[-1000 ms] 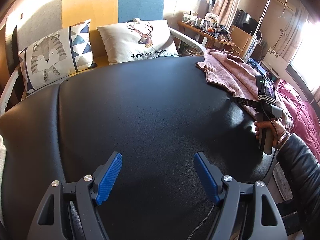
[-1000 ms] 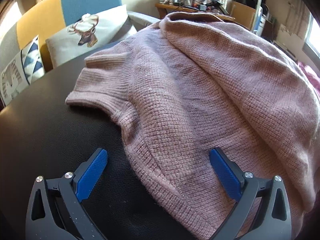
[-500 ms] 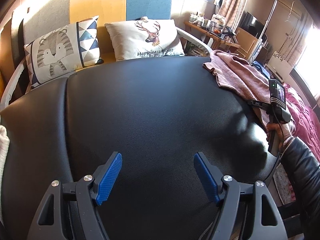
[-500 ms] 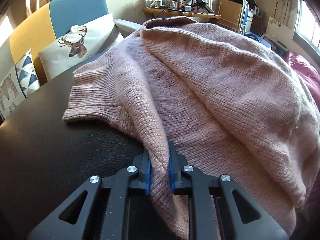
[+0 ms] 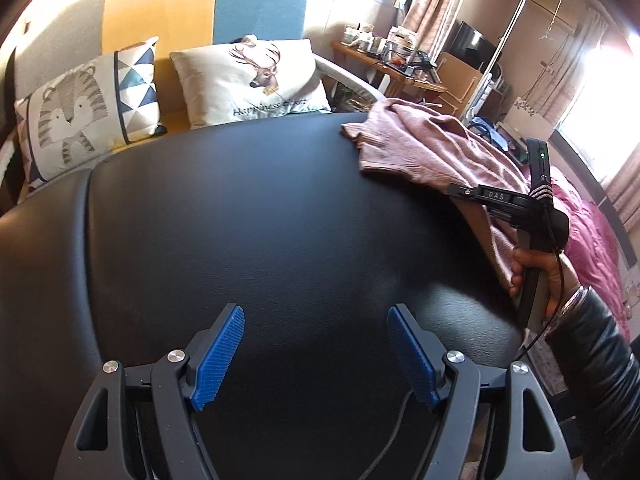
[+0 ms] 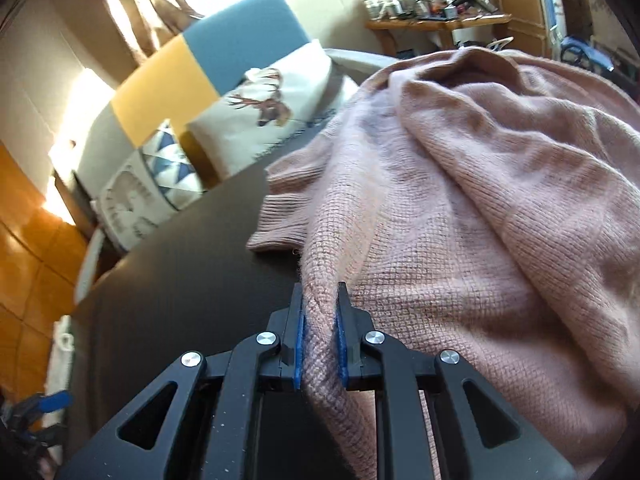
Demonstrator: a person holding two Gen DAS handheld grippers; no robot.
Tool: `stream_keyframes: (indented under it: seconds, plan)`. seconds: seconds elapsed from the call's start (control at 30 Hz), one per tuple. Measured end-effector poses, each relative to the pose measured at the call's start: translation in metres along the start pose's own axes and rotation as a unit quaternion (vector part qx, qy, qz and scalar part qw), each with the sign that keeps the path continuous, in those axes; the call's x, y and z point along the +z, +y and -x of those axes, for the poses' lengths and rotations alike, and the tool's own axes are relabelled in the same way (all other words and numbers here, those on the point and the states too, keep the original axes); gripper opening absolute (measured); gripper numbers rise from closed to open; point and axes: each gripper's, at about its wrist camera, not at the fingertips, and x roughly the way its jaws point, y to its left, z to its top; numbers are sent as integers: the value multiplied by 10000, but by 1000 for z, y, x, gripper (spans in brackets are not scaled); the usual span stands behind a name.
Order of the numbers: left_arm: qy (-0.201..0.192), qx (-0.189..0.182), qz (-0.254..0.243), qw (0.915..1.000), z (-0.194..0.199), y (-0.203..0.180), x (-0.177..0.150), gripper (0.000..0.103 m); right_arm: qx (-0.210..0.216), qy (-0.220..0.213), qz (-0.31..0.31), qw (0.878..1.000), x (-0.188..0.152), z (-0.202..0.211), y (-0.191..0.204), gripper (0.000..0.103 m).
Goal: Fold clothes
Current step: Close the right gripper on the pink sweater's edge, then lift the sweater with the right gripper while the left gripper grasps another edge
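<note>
A pink knit sweater (image 6: 460,200) lies crumpled at the right end of the black padded table (image 5: 260,220); it also shows in the left wrist view (image 5: 408,144). My right gripper (image 6: 320,332) is shut on a fold of the sweater's edge and lifts it off the table. In the left wrist view the right gripper (image 5: 460,191) is at the sweater's near edge. My left gripper (image 5: 316,356) is open and empty above the bare black surface, well left of the sweater.
A sofa with a tiger pillow (image 5: 88,104) and a deer pillow (image 5: 248,80) stands behind the table. A cluttered wooden desk (image 5: 396,68) is at the back right. A magenta bedspread (image 5: 592,232) lies to the right.
My right gripper closed on the sweater's edge and has lifted and tilted, pulling the fold up. My left gripper stayed open and shifted slightly over the table.
</note>
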Motion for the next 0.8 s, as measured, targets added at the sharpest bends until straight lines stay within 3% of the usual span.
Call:
stream_keyframes:
  seconds: [0.1,0.23,0.4,0.53,0.7,0.8]
  plan:
    - [-51,-58,33,10000,-9,-8,-2,76,477,211,211,9984,-11,-5,35,13]
    - [-1,-677,-96,9977,-27,-26,-9,75,1129,497,493,9911,-21,-10,82,13]
    - [61,-837,-151,9964,-46,-45,-15,75,1777,794,665,9786,-35,-18,125,13]
    - [146,-815,-54,9966,-51,-47,-18,75,1967,950,834,9723,-39,-19,147,13]
    - [119,-1052,36,9944,-38,-47,-28,75,1886,1100,1009,9706,-40,-23,161,13]
    - [53,-1013,-34,9948,-32,-52,-32,75,1925,1234,991,9685,-40,-26,162,14]
